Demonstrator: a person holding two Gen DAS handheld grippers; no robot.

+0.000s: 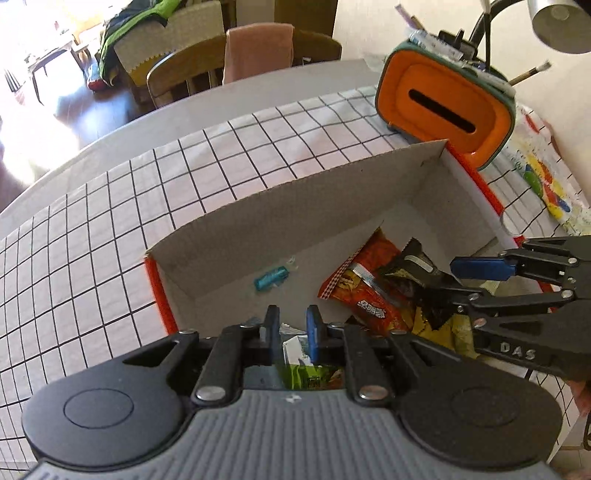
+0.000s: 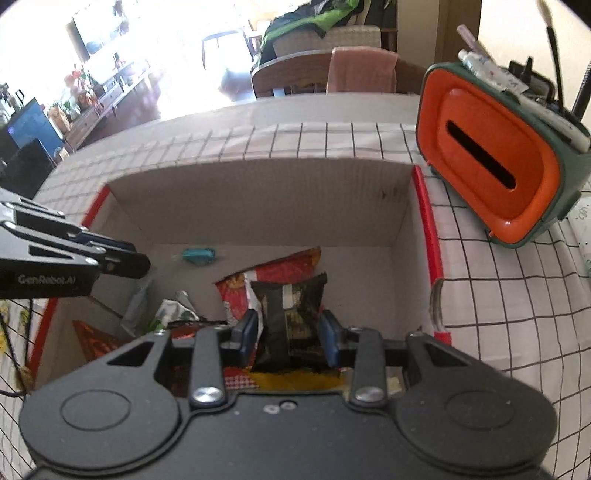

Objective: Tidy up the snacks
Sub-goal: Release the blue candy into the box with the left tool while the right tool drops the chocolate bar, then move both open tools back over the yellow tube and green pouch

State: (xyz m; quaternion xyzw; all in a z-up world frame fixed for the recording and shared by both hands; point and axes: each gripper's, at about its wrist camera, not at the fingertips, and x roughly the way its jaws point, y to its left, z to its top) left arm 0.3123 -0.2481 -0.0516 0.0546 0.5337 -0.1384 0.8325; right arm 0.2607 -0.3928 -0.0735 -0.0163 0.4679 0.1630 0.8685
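An open cardboard box (image 1: 295, 221) (image 2: 258, 199) with red edges sits on the checked cloth. In it lie a red-orange snack packet (image 1: 369, 295) (image 2: 284, 266), a small teal candy (image 1: 271, 277) (image 2: 195, 254) and a yellow packet (image 1: 458, 332). My right gripper (image 2: 288, 328) (image 1: 456, 284) is inside the box, shut on a black snack packet (image 2: 288, 314) (image 1: 417, 273) that stands upright between its blue pads. My left gripper (image 1: 293, 325) (image 2: 136, 258) hangs over the box's left side, its jaws a narrow gap apart. A green and white packet (image 1: 299, 365) (image 2: 177, 310) lies just under it.
An orange and green organiser (image 1: 443, 107) (image 2: 491, 158) with a slot leans by the box's far right corner, pens sticking out behind it. A lamp head (image 1: 561, 22) hangs at the top right. Wooden chairs (image 1: 207, 70) stand past the table's far edge.
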